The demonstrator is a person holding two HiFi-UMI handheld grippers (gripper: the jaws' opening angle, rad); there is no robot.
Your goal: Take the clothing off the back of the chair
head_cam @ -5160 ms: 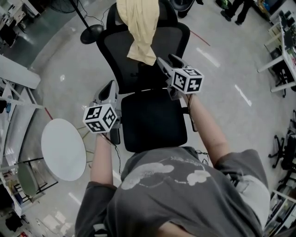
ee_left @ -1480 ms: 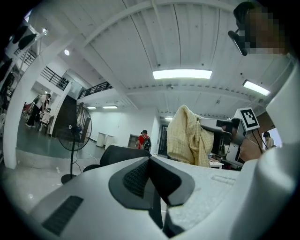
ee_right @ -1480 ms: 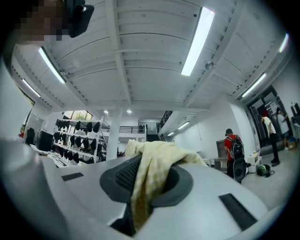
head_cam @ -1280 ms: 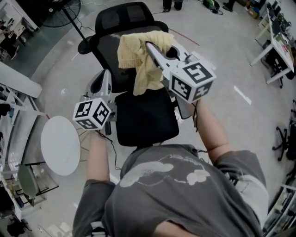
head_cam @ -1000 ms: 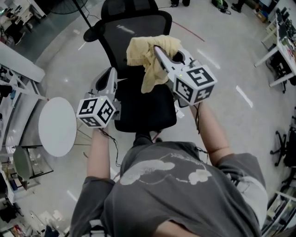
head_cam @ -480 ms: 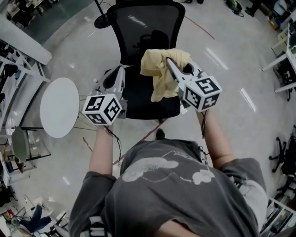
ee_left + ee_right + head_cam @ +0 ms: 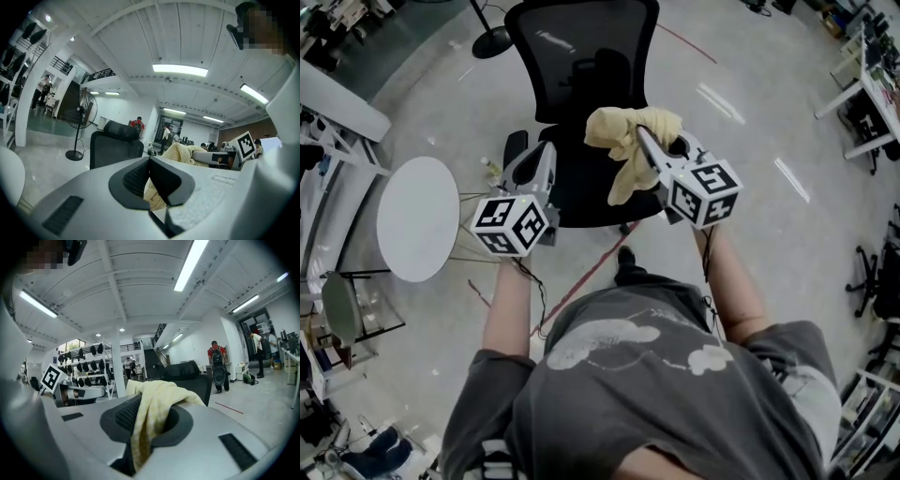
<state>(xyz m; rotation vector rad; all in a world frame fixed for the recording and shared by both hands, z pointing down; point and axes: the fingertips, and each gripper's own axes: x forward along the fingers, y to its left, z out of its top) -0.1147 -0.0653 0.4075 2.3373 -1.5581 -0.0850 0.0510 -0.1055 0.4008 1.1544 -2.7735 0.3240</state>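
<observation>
A pale yellow garment point(image 7: 626, 148) hangs bunched from my right gripper point(image 7: 645, 137), whose jaws are shut on it above the front of the black chair's seat point(image 7: 581, 192). The garment point(image 7: 149, 414) droops between the pads in the right gripper view. The chair's mesh back point(image 7: 581, 58) stands bare beyond it, and the garment touches no part of it. My left gripper point(image 7: 540, 161) hovers by the seat's left side at the armrest; its jaws point(image 7: 150, 161) meet at the tips with nothing between them. In the left gripper view the garment point(image 7: 180, 152) shows to the right.
A round white table point(image 7: 417, 217) stands left of the chair. A fan's black stand point(image 7: 492, 39) is at the far left. White desks point(image 7: 874, 98) line the right edge. A red line point(image 7: 581, 277) crosses the floor by the person's foot. People point(image 7: 216, 363) stand far behind the chair.
The garment has come off the chair back in the right gripper. Both grippers have drawn back toward the person and sunk; the chair now stands farther away with its back bare.
</observation>
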